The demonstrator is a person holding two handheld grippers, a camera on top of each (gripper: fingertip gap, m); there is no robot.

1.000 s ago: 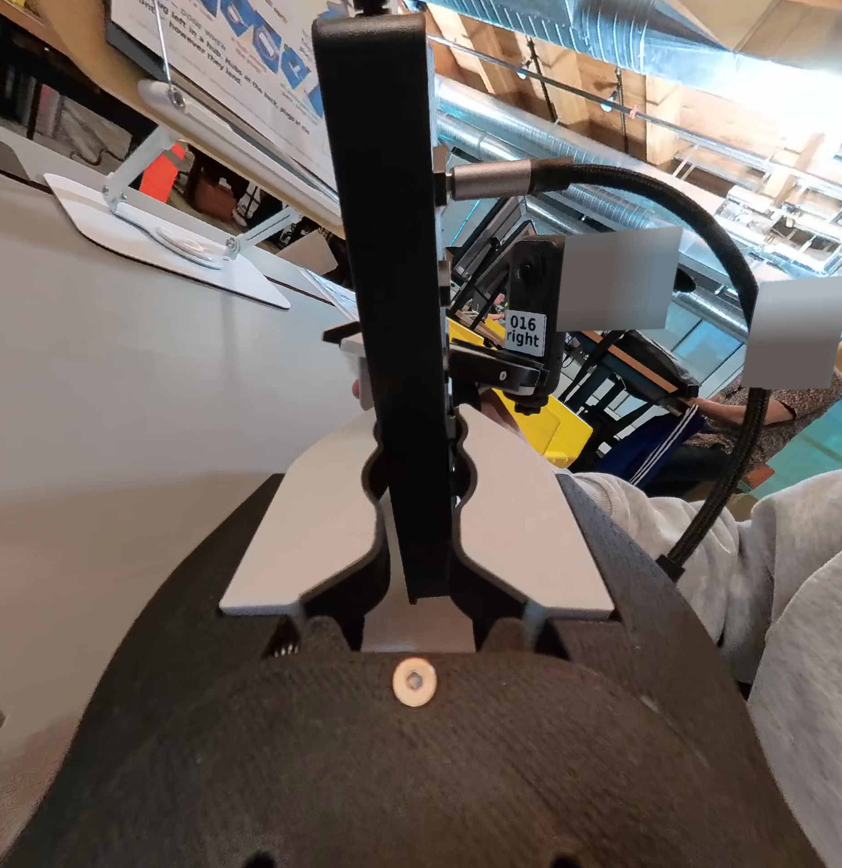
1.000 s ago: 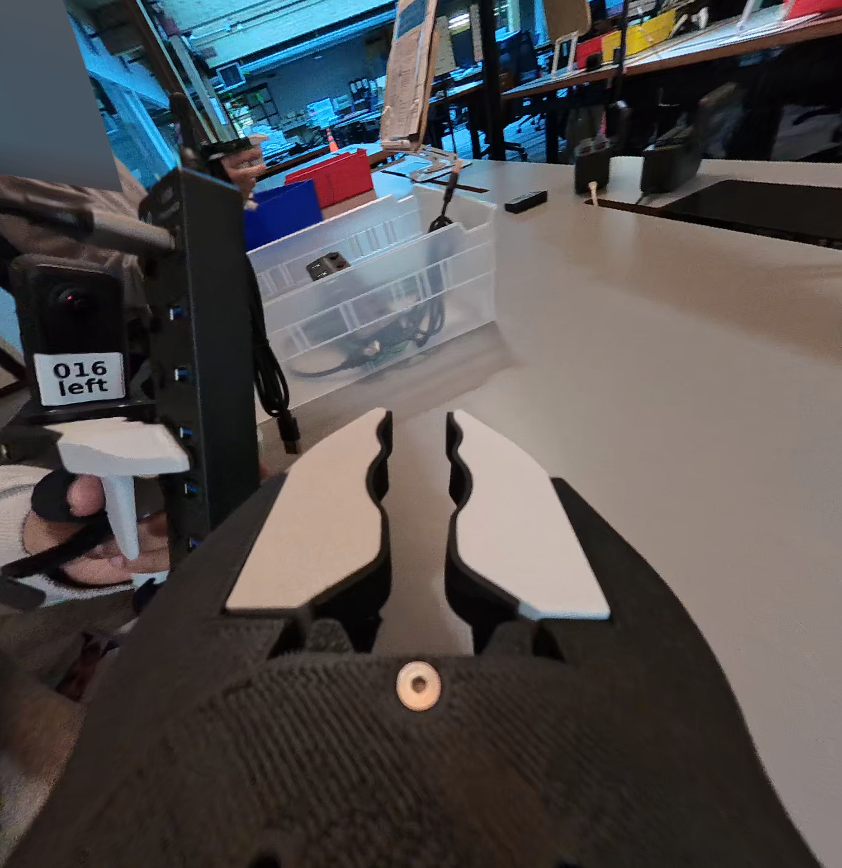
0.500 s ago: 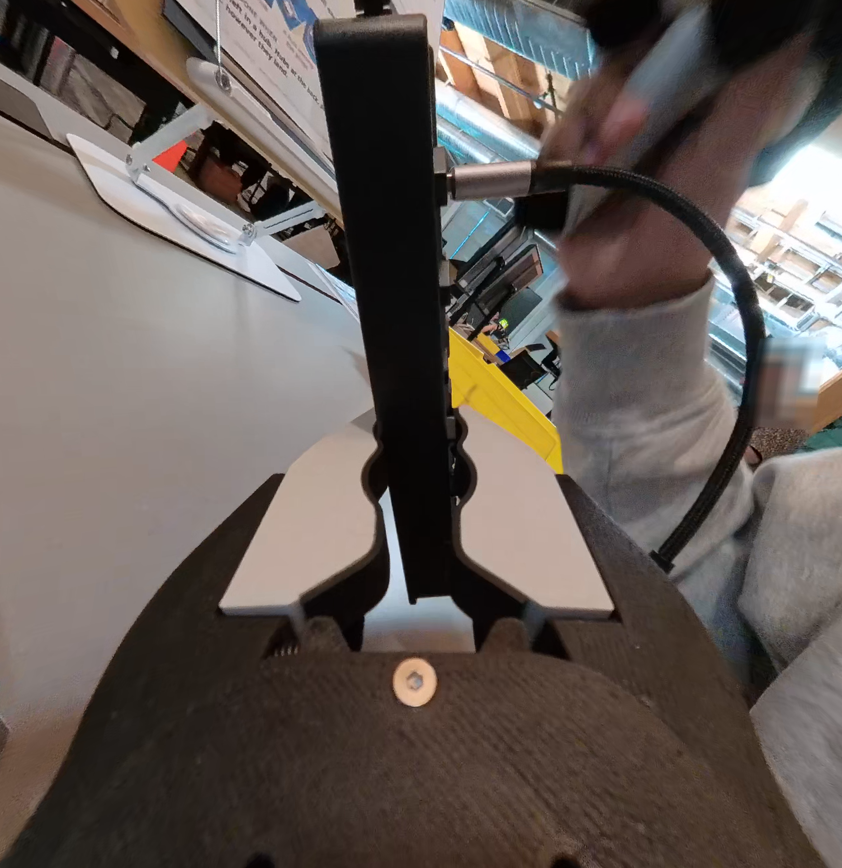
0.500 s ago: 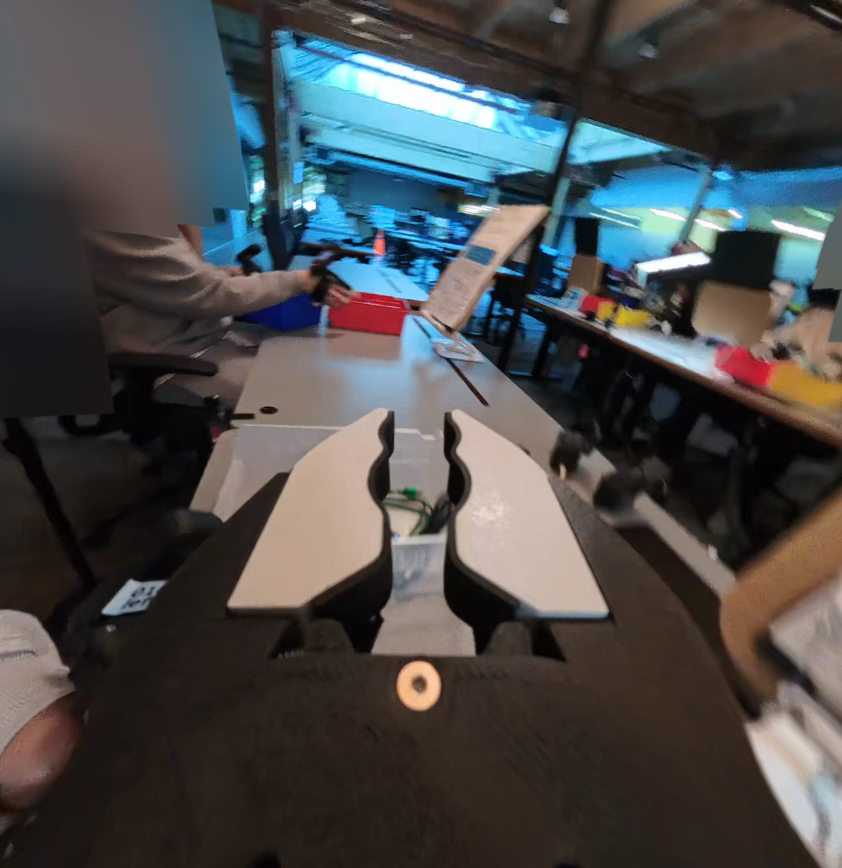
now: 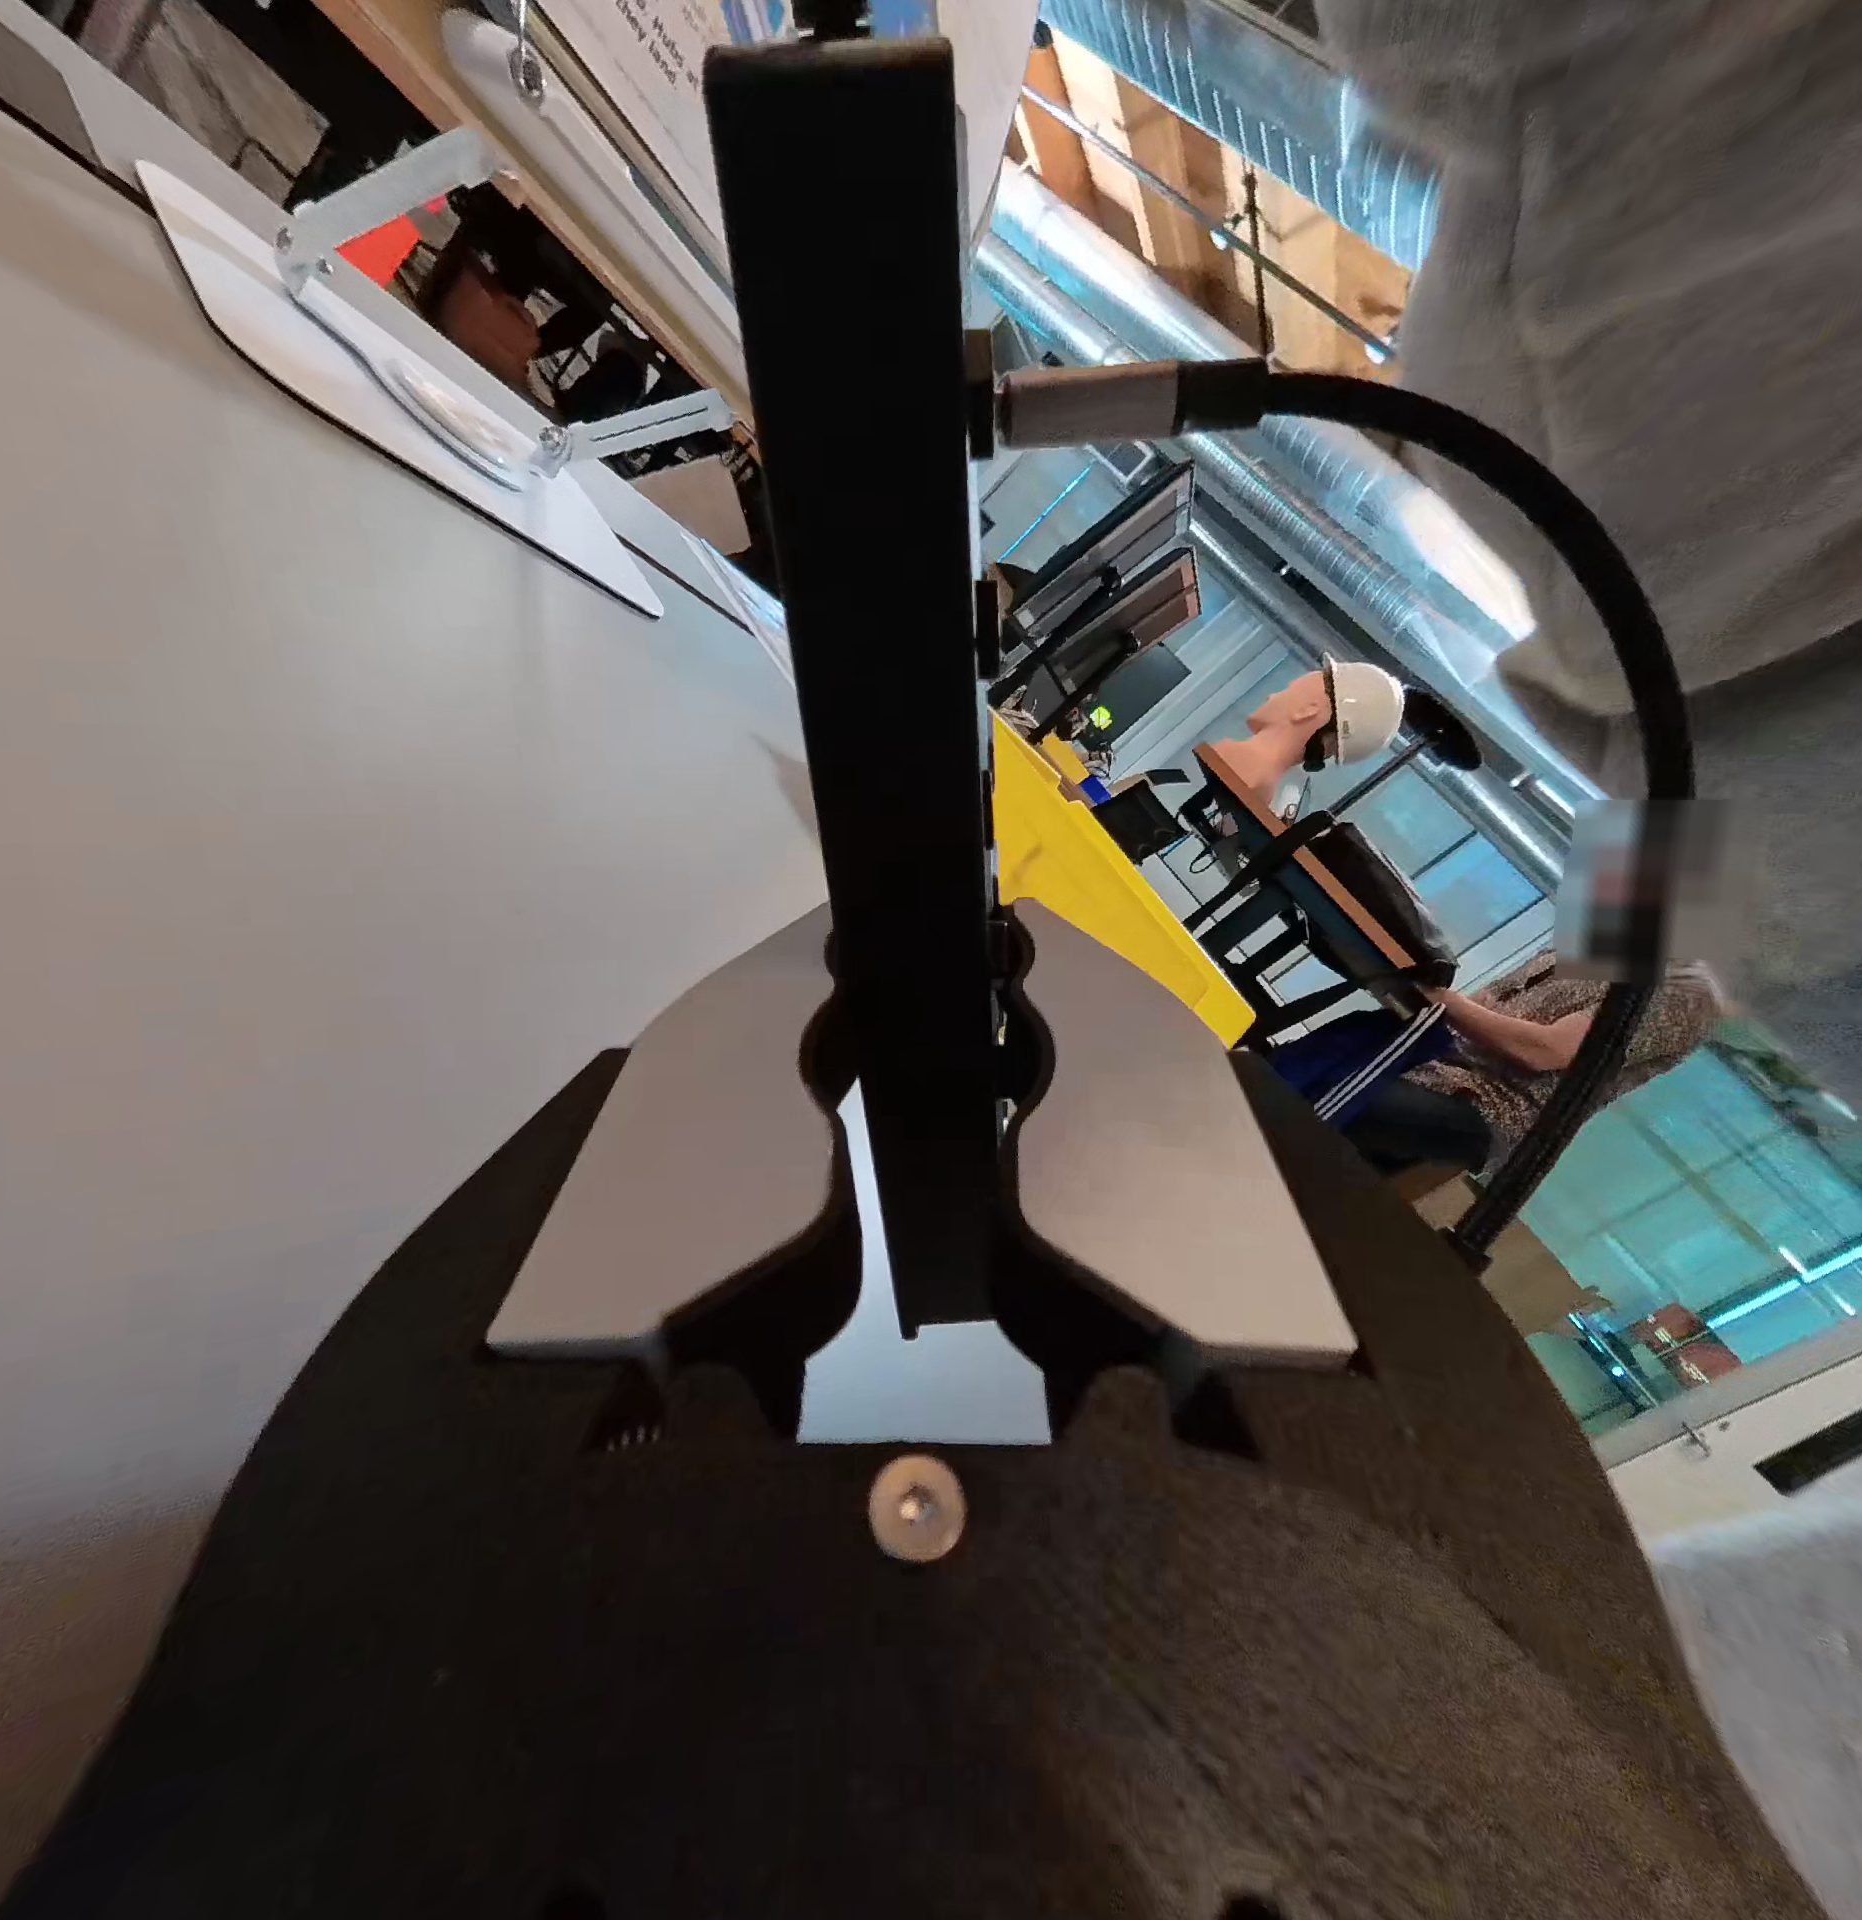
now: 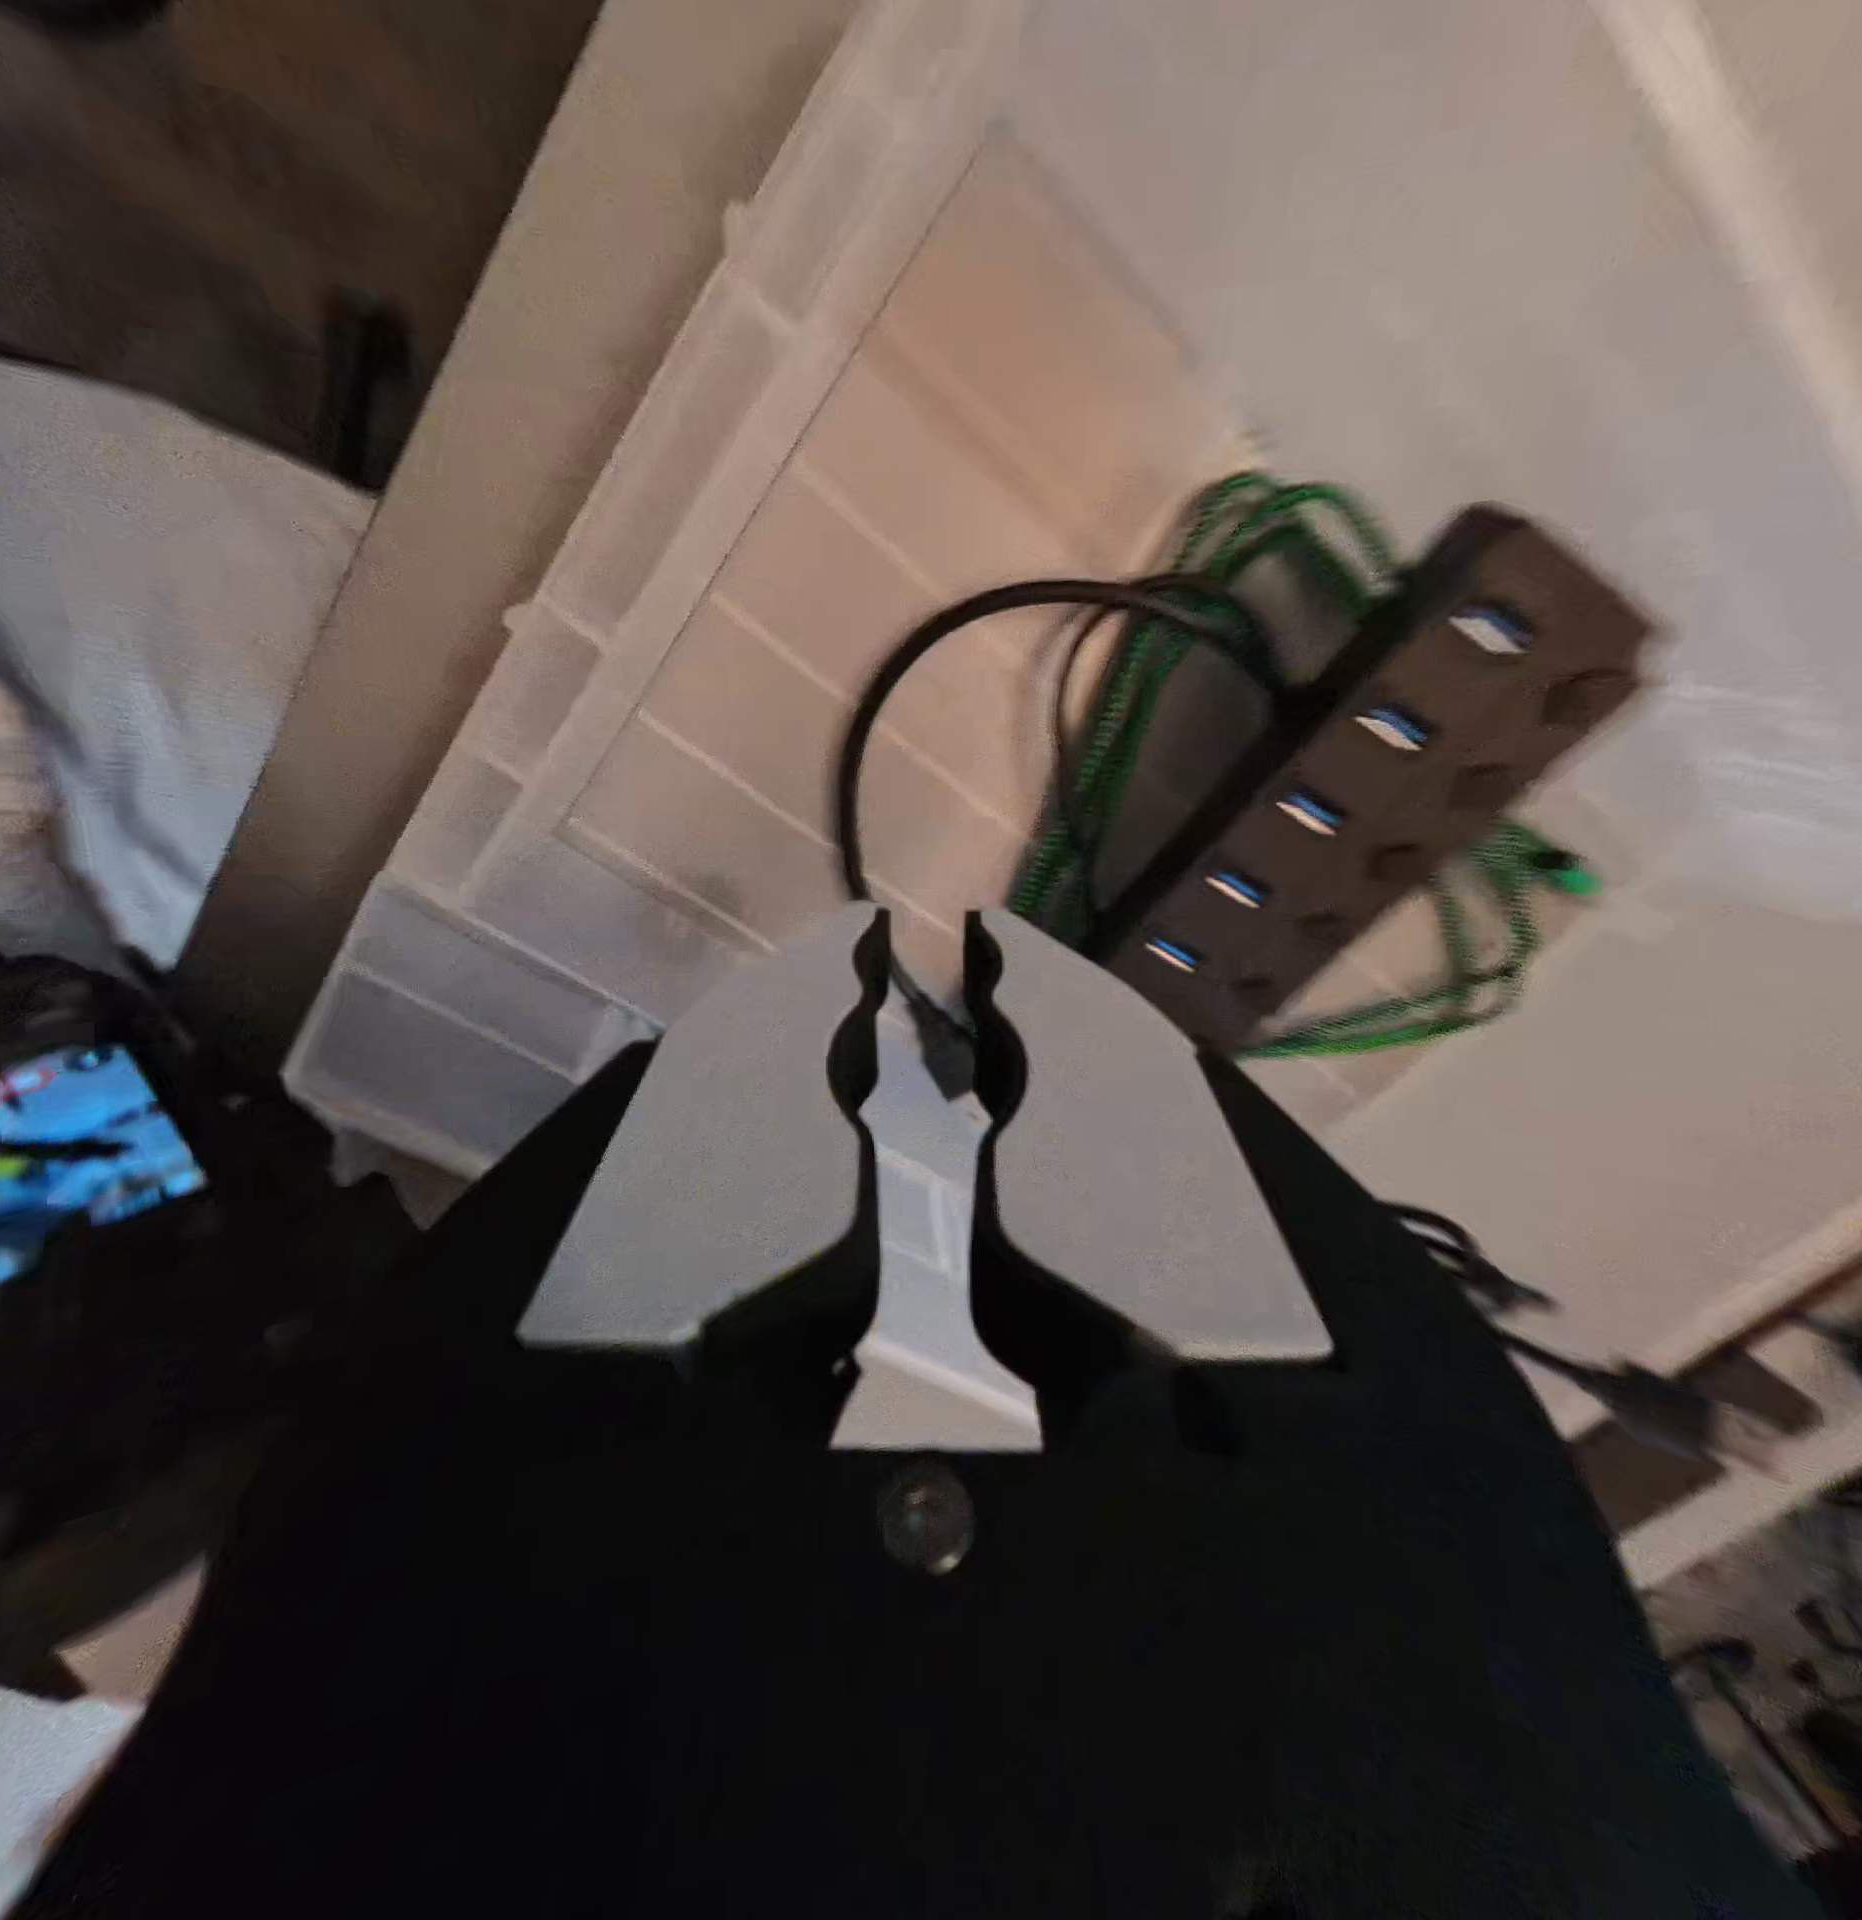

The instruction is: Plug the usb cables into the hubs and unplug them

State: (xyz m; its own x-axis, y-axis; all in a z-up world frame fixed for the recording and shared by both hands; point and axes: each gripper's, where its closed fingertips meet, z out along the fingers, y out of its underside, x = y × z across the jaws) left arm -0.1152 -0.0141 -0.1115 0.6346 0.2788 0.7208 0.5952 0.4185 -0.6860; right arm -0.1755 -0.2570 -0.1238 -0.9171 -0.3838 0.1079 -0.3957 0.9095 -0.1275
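Clamping a slim black hub (image 5: 854, 582) with braided cable (image 5: 1592, 582) plugged, left gripper (image 5: 922, 966); right gripper (image 6: 922, 935) seemingly parted, empty.

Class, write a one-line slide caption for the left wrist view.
Left tongs clamp an upright black USB hub, a braided cable plugged into its side.

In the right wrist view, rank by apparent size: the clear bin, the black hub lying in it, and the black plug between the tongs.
1. Clear bin: largest, spans most of the frame.
2. Black hub: much smaller, lying inside the bin.
3. Black plug: smallest, seen through the gap of the right tongs.
The frame is blurred, but the order is clear.
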